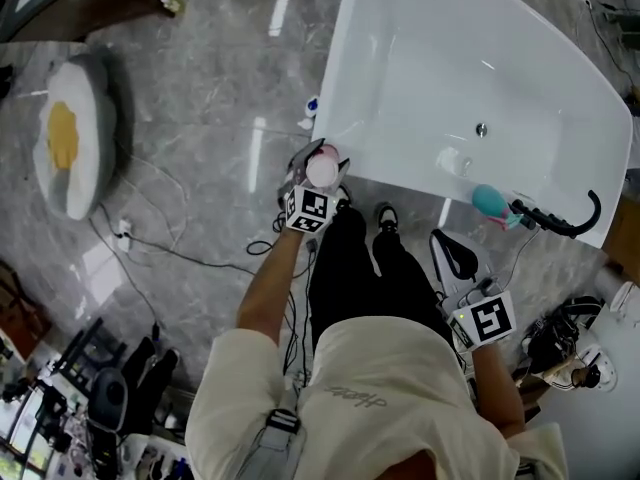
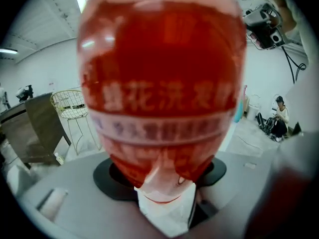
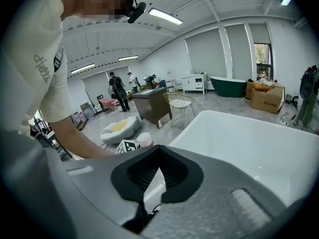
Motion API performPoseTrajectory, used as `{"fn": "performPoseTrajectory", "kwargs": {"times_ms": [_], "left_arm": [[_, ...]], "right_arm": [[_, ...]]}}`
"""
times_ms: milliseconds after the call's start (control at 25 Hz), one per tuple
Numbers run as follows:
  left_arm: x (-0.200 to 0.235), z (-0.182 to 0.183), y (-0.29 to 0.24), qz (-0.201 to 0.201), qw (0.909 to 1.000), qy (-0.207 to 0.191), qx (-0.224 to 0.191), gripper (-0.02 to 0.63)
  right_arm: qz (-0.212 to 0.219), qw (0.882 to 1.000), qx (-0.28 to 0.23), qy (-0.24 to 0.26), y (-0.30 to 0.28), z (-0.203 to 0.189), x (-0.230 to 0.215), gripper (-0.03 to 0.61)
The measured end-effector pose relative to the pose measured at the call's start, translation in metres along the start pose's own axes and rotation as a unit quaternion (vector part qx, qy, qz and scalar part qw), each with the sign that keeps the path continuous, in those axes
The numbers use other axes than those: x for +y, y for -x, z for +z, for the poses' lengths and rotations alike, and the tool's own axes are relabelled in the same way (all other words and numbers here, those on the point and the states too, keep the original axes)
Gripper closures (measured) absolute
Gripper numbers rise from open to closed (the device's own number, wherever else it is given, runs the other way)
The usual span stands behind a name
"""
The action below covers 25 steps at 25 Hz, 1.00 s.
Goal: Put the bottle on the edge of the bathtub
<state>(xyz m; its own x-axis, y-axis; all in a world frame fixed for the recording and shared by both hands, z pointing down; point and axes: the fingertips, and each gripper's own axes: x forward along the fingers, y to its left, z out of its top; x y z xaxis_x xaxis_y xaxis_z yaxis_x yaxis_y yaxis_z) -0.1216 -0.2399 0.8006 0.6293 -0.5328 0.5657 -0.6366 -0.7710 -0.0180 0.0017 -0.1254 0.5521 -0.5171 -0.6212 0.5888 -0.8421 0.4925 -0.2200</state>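
Note:
A red bottle (image 1: 322,169) with a pale cap end and a white printed band is clamped in my left gripper (image 1: 318,184). It hangs right at the near left corner of the white bathtub (image 1: 345,88); whether it touches the rim I cannot tell. In the left gripper view the bottle (image 2: 159,93) fills the frame between the jaws. My right gripper (image 1: 452,251) hangs low at the person's right side, near the tub's front wall, jaws together and empty. From the right gripper (image 3: 157,176) view, the bottle (image 3: 144,139) shows small beside the tub (image 3: 239,143).
A teal object (image 1: 490,200) and a black hose (image 1: 560,220) sit on the tub's near right rim. An egg-shaped cushion (image 1: 70,133) lies on the grey floor at the left, with cables (image 1: 170,250) trailing nearby. Equipment (image 1: 570,343) crowds the lower right.

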Motion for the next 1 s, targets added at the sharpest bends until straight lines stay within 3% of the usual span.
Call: {"fn": "performPoseTrajectory", "kwargs": {"times_ms": [400,600,1000], "left_arm": [[-0.002,-0.003,0.0,0.017,0.9998,-0.004,-0.005,0.296],[0.002,0.001,0.008,0.041,0.9988,0.025,-0.002,0.179],[-0.019,0.018,0.092,0.111,0.991,0.074,0.007,0.181]], "right_arm": [[0.001,1.0,-0.006,-0.005,-0.001,-0.002,0.002,0.578],[0.006,1.0,-0.019,-0.001,0.009,0.0,-0.001,0.577],[0.045,0.995,-0.082,0.019,0.035,0.008,0.002,0.578]]}}
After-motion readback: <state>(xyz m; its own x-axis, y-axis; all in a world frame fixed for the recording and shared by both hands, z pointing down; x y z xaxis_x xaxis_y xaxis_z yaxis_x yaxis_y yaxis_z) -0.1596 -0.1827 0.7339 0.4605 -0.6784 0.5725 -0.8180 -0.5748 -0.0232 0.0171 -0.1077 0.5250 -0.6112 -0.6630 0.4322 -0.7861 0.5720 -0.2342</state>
